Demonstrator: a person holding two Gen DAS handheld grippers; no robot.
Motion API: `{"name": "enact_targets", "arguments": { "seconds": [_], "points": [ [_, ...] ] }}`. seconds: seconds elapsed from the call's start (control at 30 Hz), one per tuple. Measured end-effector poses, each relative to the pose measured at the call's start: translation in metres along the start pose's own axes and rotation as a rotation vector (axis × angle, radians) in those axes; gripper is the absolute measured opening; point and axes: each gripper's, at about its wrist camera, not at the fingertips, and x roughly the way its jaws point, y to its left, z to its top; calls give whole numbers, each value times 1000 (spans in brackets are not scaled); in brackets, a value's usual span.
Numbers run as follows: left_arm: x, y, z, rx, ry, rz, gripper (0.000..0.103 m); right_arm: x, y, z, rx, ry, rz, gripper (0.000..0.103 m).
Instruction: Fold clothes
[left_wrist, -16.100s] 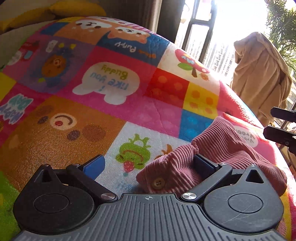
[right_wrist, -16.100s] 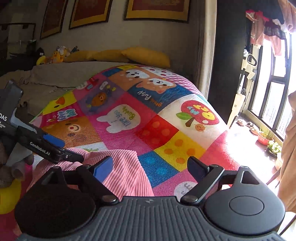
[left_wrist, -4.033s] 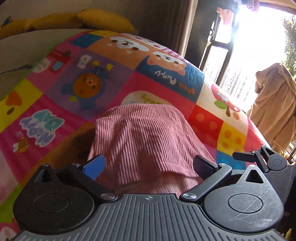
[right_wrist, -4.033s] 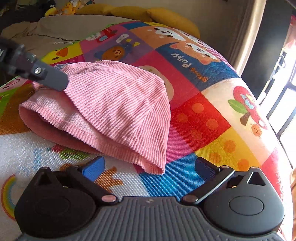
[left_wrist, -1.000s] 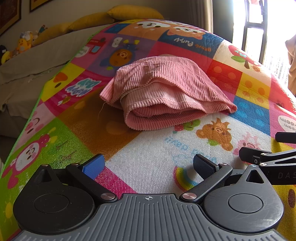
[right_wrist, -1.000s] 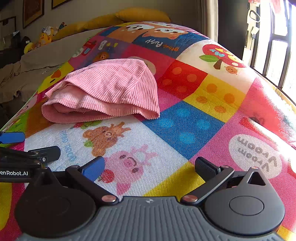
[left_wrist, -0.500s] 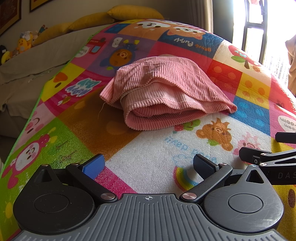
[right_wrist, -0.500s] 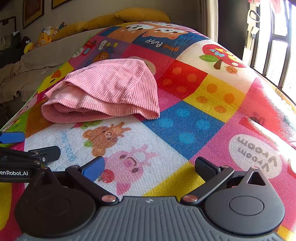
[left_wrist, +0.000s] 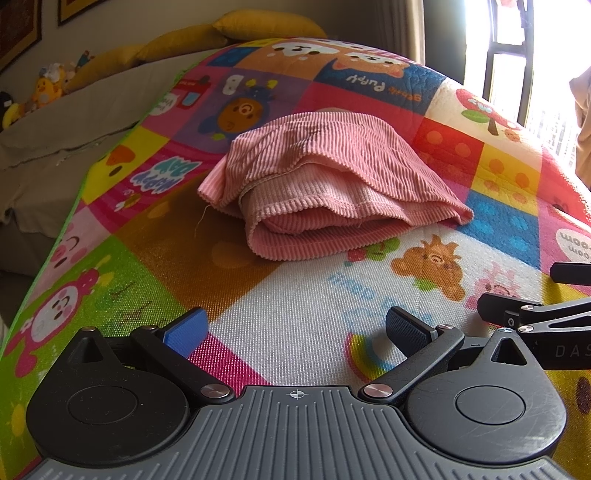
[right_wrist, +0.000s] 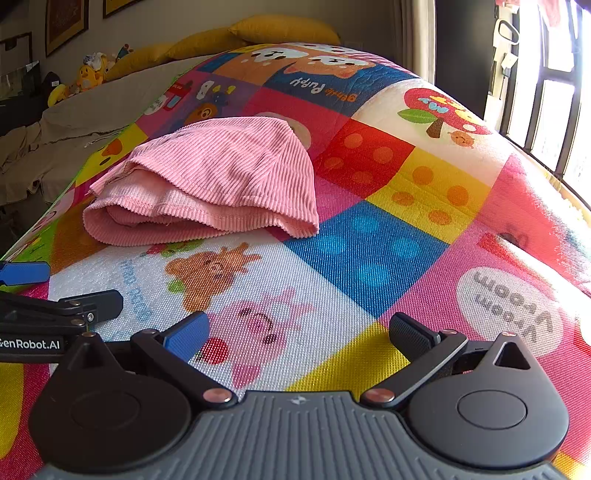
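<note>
Both grippers hang open and empty above the play mat (left_wrist: 295, 314), well short of the folded pink corduroy garment (left_wrist: 325, 192).
Left gripper (left_wrist: 295, 328) and right gripper (right_wrist: 299, 332) sit side by side; the garment lies in layers mid-mat, apparently finished.

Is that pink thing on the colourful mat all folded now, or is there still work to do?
It looks folded: the pink corduroy garment lies doubled into a layered bundle on the play mat. Nothing is in hand; the left gripper and right gripper are both open and clear of it. The edges sit a little unevenly, so at most some tidying remains.
</note>
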Motion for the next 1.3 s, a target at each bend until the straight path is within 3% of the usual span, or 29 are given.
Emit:
{"name": "enact_targets", "arguments": {
  "seconds": [0.47, 0.73, 1.3],
  "points": [
    [-2, -1, 4, -7, 58, -2, 103, 0, 1, 0, 1, 0, 0, 103],
    [-5, 3, 3, 3, 65, -33, 103, 0, 1, 0, 2, 0, 1, 103],
    [-5, 2, 1, -2, 48, -19, 103, 0, 1, 0, 2, 0, 2, 103]
  ]
}}
